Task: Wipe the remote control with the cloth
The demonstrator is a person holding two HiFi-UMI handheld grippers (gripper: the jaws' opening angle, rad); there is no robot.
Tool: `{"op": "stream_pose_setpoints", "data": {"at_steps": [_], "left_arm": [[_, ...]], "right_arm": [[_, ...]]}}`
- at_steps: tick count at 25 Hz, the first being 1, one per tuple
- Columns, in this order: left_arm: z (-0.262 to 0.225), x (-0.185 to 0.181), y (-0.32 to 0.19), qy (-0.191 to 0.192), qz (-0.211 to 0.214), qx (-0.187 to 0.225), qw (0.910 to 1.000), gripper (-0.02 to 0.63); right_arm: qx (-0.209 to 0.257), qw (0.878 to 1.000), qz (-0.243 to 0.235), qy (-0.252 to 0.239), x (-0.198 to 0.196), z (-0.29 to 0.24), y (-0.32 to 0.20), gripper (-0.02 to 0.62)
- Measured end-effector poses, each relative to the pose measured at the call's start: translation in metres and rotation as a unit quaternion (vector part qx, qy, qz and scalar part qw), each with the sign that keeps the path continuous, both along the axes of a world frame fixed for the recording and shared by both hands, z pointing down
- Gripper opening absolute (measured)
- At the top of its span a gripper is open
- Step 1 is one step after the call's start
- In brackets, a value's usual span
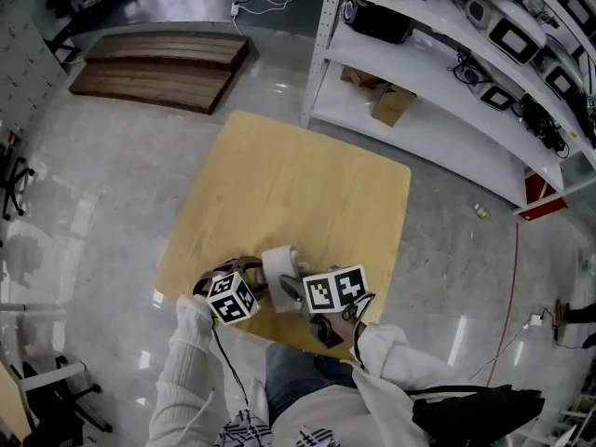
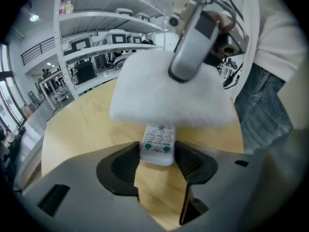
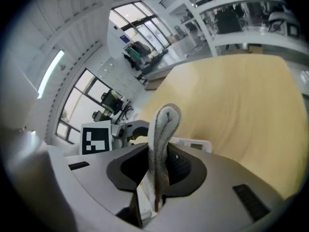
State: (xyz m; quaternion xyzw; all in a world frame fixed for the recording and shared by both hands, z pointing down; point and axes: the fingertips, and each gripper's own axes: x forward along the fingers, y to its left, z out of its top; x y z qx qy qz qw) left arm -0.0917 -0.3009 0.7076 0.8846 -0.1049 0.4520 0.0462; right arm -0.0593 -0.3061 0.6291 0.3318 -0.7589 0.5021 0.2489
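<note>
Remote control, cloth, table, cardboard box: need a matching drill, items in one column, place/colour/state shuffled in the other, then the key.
Things
1. remote control
2. cloth
3. table
4. cardboard box

Place, colour or state
A. pinched upright in the right claw
B. sits on the white shelving
C. clamped by its end in the left claw
D. light wood colour

Pairs: 1-C, 2-A, 3-D, 4-B
</note>
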Motion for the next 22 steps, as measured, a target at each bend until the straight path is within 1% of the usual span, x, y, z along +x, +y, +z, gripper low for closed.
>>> {"op": "stream_pose_setpoints", "data": {"at_steps": [1,2,4,6,12,17,22], "left_arm": [[0.0,0.001,0.0,0.004,-0.001,0.0,1.0,0.232],[0.0,0.001,0.0,0.007,-0.002,0.0,1.0,0.232],[-0.001,0.001,0.0,0.013,-0.006,0.001,0.9999,0.232],[-0.001,0.0,-0.001,0.016,-0.009,0.006,0.9998,0.232],[-0.001,-0.007,0.001,0.02,-0.003,0.005,0.9998,0.232],[0.0,-0.008,0.0,0.022,-0.006,0.005,0.9997,0.232],[0.001,-0.005,0.0,0.022,-0.007,0.006,0.9997,0.232]], "right_arm": [[-0.02,1.0,-0.017,-0.007,-0.012,0.007,0.003,0.089],[-0.031,0.999,-0.028,-0.002,-0.019,0.015,0.004,0.089],[-0.033,0.998,-0.033,0.028,-0.021,0.031,0.002,0.089],[-0.034,0.998,-0.02,0.05,-0.016,0.041,-0.002,0.089],[-0.039,0.997,0.015,0.069,-0.005,0.044,-0.005,0.089],[-0.036,0.995,0.044,0.076,0.022,0.044,-0.006,0.089],[-0.024,0.991,0.082,0.101,0.065,0.043,-0.007,0.089]]}}
